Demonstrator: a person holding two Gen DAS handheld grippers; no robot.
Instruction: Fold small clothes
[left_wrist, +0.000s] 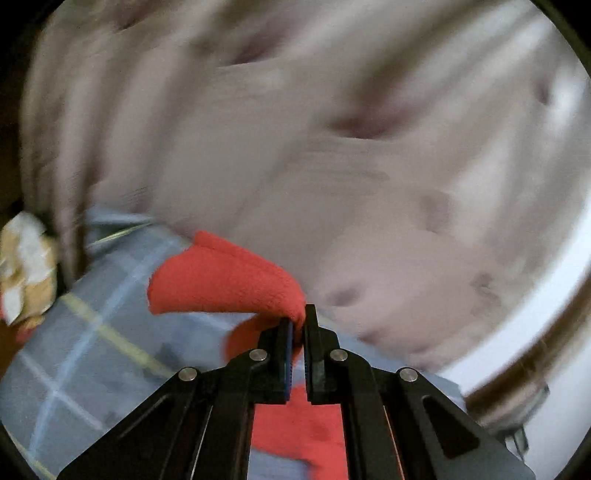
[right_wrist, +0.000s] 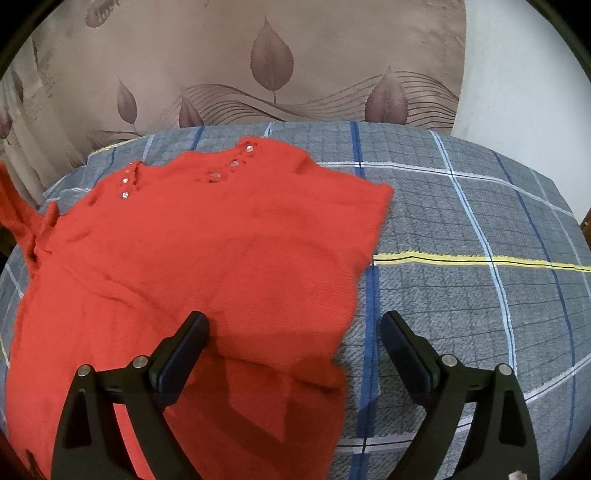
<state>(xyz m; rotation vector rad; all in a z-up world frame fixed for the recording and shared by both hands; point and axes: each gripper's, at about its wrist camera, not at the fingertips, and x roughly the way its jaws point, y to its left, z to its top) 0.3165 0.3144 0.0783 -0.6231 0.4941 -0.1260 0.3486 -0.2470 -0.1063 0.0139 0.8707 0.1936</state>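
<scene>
Pinching a fold of the red sweater (left_wrist: 221, 280), the left gripper (left_wrist: 298, 332) has its jaws clamped tight on the knit, with a curl of red fabric draping to the left of the fingertips and more red cloth showing below between the black arms. Behind it the left wrist view is smeared with blur, so only the grey plaid cloth (left_wrist: 92, 332) under the garment and a beige backdrop can be made out. In the right wrist view the sweater (right_wrist: 207, 258) lies spread on the plaid cover (right_wrist: 461, 221), its buttoned neckline toward the leaf-patterned curtain (right_wrist: 273, 62). The right gripper (right_wrist: 295, 332) stands wide open, holding nothing; its left finger hangs over the sweater, its right finger over bare plaid.
</scene>
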